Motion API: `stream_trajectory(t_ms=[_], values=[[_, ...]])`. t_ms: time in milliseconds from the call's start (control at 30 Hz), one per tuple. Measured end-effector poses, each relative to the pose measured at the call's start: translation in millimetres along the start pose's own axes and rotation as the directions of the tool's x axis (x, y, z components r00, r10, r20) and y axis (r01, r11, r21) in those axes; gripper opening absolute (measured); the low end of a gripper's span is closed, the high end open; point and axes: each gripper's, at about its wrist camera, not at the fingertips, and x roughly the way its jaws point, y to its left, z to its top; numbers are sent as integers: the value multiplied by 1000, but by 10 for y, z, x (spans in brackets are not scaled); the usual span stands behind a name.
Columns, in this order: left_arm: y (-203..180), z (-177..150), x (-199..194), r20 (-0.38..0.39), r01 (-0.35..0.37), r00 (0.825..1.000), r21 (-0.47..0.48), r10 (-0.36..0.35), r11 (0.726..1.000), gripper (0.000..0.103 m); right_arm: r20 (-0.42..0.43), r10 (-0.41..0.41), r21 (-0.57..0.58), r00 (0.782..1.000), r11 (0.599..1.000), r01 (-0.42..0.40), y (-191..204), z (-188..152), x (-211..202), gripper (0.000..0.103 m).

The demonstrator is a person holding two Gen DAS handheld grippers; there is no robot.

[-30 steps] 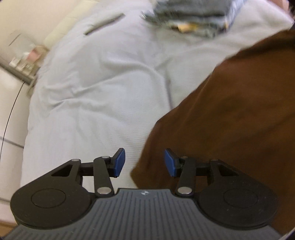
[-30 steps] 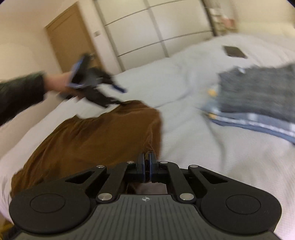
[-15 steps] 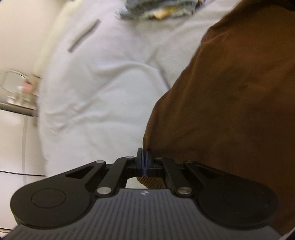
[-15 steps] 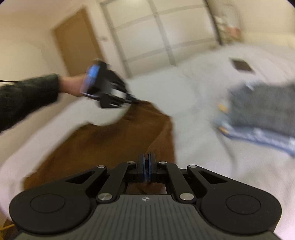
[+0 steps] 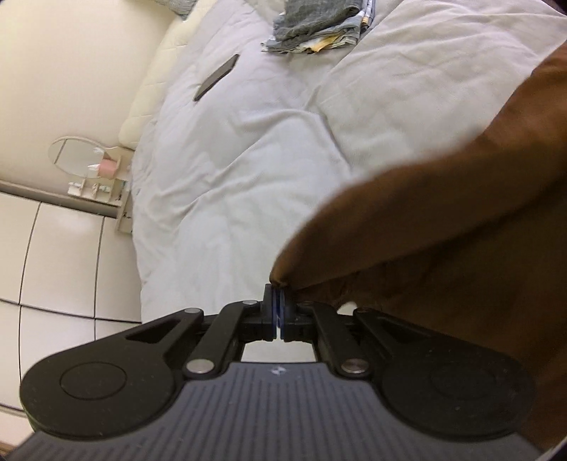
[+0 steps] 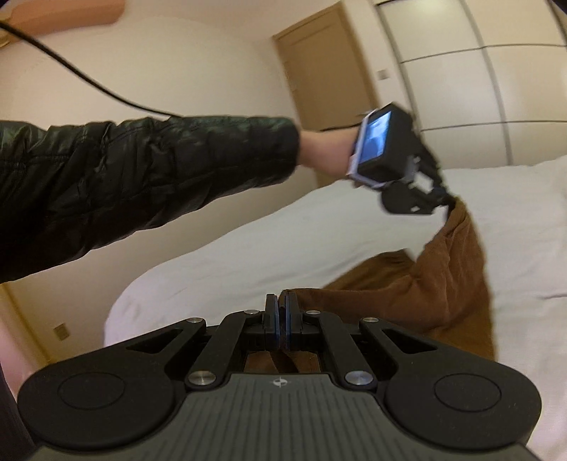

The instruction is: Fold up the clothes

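A brown garment (image 5: 443,220) hangs lifted above the white bed (image 5: 230,170). My left gripper (image 5: 278,301) is shut on one corner of it. In the right wrist view the brown garment (image 6: 446,276) sags between both grippers. My right gripper (image 6: 280,312) is shut on its near edge. The left gripper (image 6: 446,202) shows there too, raised in a person's hand with a dark sleeve (image 6: 141,177), pinching the far corner.
A stack of folded clothes (image 5: 319,25) lies at the far end of the bed, with a dark flat phone (image 5: 216,77) beside it. A shelf with small items (image 5: 99,177) stands left of the bed. Wardrobe doors (image 6: 478,88) and a wooden door (image 6: 326,71) line the wall.
The left gripper closed on the garment's corner and rose. Both grippers have lifted the brown garment up off the bed, and the right view has tilted up.
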Motion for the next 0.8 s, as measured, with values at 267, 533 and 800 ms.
stream_trajectory(t_ms=[267, 533, 800], values=[[-240, -771, -144, -11, -19, 1000, -84, 18, 996, 1, -108, 109, 10, 988, 994, -108, 304, -39, 434, 4], [-424, -1424, -69, 2, -32, 999, -209, 33, 977, 1, -149, 180, 42, 972, 984, -175, 391, -71, 780, 4], [-139, -1714, -52, 89, 164, 986, -660, -140, 734, 6, -228, 178, -2, 957, 983, -184, 359, -52, 903, 4]])
